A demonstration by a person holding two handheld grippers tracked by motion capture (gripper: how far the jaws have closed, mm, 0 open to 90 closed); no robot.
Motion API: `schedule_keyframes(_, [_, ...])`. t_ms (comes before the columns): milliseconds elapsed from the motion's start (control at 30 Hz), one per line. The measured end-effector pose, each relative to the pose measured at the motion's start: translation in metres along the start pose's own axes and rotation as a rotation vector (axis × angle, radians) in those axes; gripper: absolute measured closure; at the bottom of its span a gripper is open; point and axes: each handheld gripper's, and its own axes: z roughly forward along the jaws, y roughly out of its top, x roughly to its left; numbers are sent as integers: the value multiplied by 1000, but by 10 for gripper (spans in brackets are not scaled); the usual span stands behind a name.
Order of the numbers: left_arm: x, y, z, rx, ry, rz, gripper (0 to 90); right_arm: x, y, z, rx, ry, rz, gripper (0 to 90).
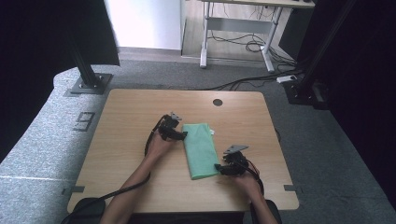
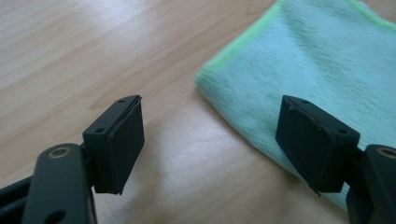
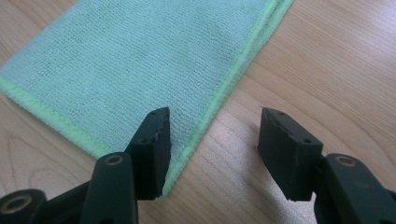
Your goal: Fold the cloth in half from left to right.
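A folded green cloth lies mid-table; the left gripper stands open at its far left corner; the right gripper, open and empty, straddles its near right corner.

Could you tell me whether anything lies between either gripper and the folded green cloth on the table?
Nothing visible does. The left gripper sits open at a corner of the green cloth, and the right gripper sits open over its long edge; bare table surrounds them.
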Motion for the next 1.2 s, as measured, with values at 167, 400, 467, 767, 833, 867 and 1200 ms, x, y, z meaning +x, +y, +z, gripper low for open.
schedule_keyframes(167, [-16, -8, -9, 5, -22, 35, 236, 0, -1, 0, -5, 1, 1, 423])
schedule_keyframes(400, [-43, -27, -26, 1, -75, 66, 234, -1, -1, 1, -9, -4, 5, 395])
schedule_keyframes(467, [-50, -33, -30, -3, -93, 65, 234, -1, -1, 1, -10, -6, 7, 389])
schedule_keyframes(767, [-83, -55, -48, -2, -148, 96, 234, -1, -2, 1, -13, -12, 8, 380])
schedule_keyframes(833, [-89, -59, -51, 0, -159, 104, 234, -1, -2, 1, -12, -13, 9, 380])
schedule_keyframes(867, [-92, -61, -53, 0, -161, 104, 234, -1, -2, 1, -12, -13, 10, 380])
schedule_keyframes(1200, [-84, -76, -64, 3, -146, 92, 220, 12, 0, 3, -9, -7, -2, 332])
